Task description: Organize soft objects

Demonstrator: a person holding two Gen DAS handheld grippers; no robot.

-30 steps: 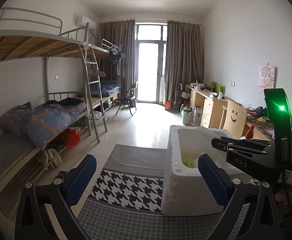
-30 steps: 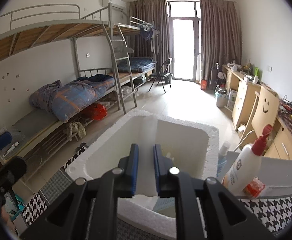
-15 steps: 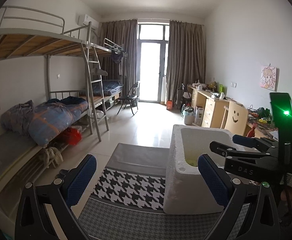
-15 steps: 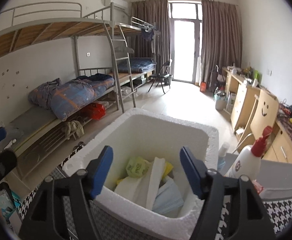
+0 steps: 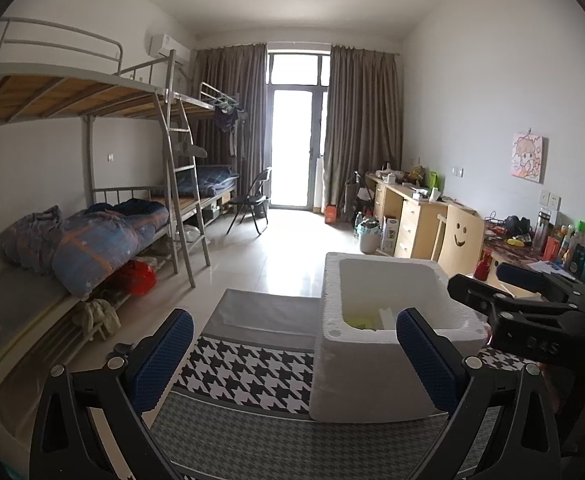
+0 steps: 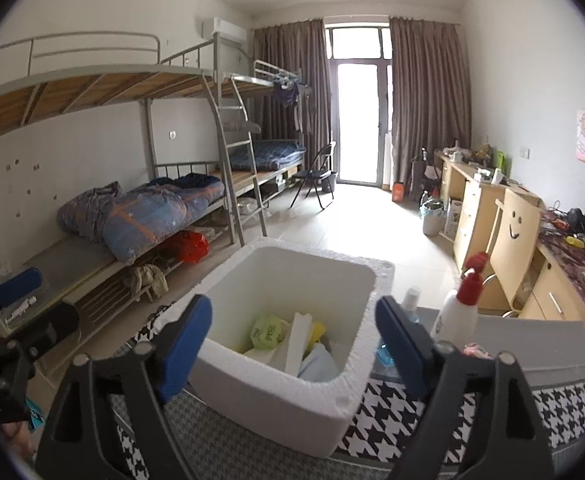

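The task looks well advanced, perhaps near its end: the soft things that can be seen are already gathered inside the white foam box (image 6: 288,344), and neither tool carries anything. The box stands on the table (image 6: 564,340), on its houndstooth cloth (image 5: 248,372), toward the far edge of the tabletop and well in from the left edge. Inside it, the right wrist view shows a crumpled green bag (image 6: 267,332), something yellow (image 6: 315,331) beside it, an upright white folded piece (image 6: 297,342) in the middle, and a pale blue soft item (image 6: 319,364) against the near wall, all heaped loosely on the bottom. The right gripper (image 6: 292,340) hangs over the near rim of the box with its blue pads spread wide and nothing between them. The left gripper (image 5: 292,364) is held off to the box's left over bare cloth, likewise spread wide and empty. On the tabletop just right of the box stand a white bottle with a red cap (image 6: 458,312) and a smaller blue bottle (image 6: 404,312), with a small pink-and-white scrap (image 6: 477,350) at the white bottle's foot; whether that scrap is a soft thing left to store cannot be told. No other loose soft item shows on the cloth, so little seems left beyond checking that corner.
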